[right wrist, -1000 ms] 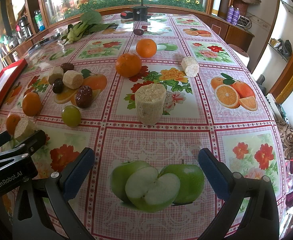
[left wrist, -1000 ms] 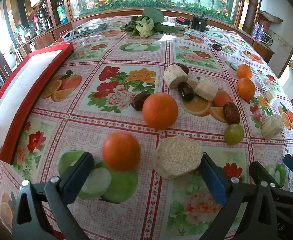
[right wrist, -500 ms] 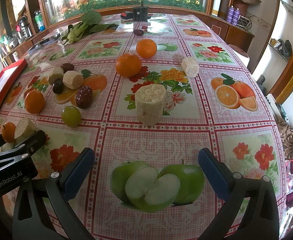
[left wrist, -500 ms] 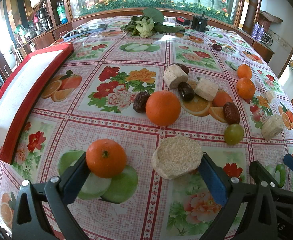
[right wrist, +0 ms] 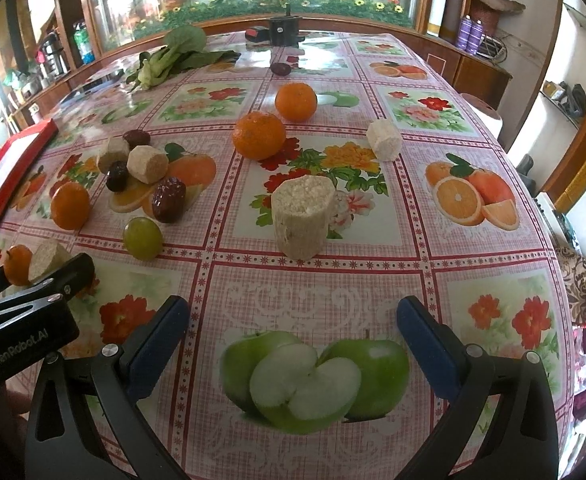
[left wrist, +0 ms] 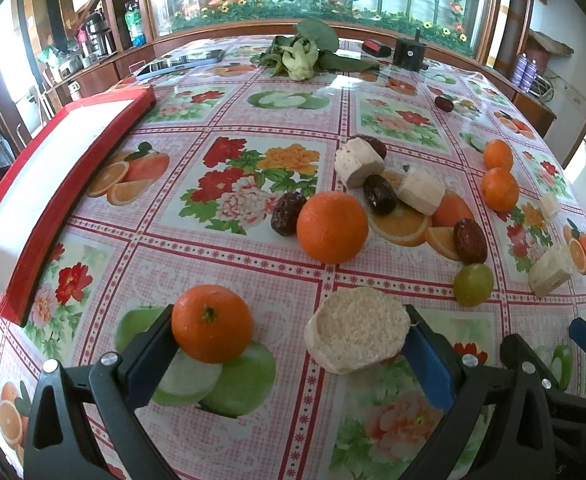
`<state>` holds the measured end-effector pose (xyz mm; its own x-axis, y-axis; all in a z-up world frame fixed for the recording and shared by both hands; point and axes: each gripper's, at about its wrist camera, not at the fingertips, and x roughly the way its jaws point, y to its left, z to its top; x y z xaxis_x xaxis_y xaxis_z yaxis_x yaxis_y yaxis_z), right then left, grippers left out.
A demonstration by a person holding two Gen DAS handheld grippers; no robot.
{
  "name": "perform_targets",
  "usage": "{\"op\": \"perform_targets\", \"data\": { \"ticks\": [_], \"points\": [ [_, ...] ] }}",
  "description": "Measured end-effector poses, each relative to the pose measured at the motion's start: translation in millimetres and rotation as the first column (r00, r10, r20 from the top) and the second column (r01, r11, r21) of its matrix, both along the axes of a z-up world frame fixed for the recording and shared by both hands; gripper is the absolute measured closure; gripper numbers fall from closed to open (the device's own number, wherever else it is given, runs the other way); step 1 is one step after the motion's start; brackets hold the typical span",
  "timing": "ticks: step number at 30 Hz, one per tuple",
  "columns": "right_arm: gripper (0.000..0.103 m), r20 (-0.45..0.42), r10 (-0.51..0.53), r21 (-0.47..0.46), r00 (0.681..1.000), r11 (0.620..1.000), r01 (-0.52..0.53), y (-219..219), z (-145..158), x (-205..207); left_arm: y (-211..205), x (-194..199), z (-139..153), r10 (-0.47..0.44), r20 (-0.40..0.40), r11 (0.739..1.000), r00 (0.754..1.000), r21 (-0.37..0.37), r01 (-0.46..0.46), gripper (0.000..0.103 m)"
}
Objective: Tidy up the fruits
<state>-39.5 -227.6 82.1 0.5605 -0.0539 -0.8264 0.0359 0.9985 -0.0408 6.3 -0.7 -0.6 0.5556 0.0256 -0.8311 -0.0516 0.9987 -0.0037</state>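
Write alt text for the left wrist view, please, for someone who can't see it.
An open left hand-held gripper brackets a small orange and a pale cut sugarcane chunk on a fruit-and-flower-print tablecloth. Beyond lie a bigger orange, dark dates, a green grape and more sugarcane pieces. A red-rimmed white tray sits at left.

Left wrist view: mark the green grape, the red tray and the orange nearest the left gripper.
green grape [left wrist: 473, 284], left wrist view, middle of its skin
red tray [left wrist: 49, 216], left wrist view, on its red side wall
orange [left wrist: 212, 323], left wrist view, front face just below the stem
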Motion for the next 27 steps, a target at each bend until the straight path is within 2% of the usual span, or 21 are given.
{"op": "perform_targets", "data": {
  "ticks": [5, 10, 16, 27],
  "points": [
    [0.000, -0.010, 0.011, -0.001, 1.000, 1.000, -0.011, -0.1, 0.3, 2.4, 0.9, 2.1, -0.8, -0.022, -0.015, 1.000, 1.000, 0.000, 0.022, 0.000],
    [0.000, -0.026, 0.021, -0.002, 0.999, 1.000, -0.021, -0.8, 0.3, 3.5, 3.0, 3.3, -0.6, -0.083, -0.045, 0.997, 0.996, -0.002, 0.083, 0.000],
    [0.000, -0.034, 0.019, -0.004, 0.999, 1.000, -0.019, -0.1, 0.3, 2.9, 7.8, -1.1, -0.2, -0.183, -0.050, 0.983, 0.982, -0.006, 0.183, 0.000],
    [0.000, -0.034, 0.014, -0.004, 0.999, 1.000, -0.014, -0.6, 0.6, 2.0, 24.9, -1.5, 3.4, -0.265, -0.076, 0.964, 0.961, -0.050, 0.261, 0.000]
  ]
}}
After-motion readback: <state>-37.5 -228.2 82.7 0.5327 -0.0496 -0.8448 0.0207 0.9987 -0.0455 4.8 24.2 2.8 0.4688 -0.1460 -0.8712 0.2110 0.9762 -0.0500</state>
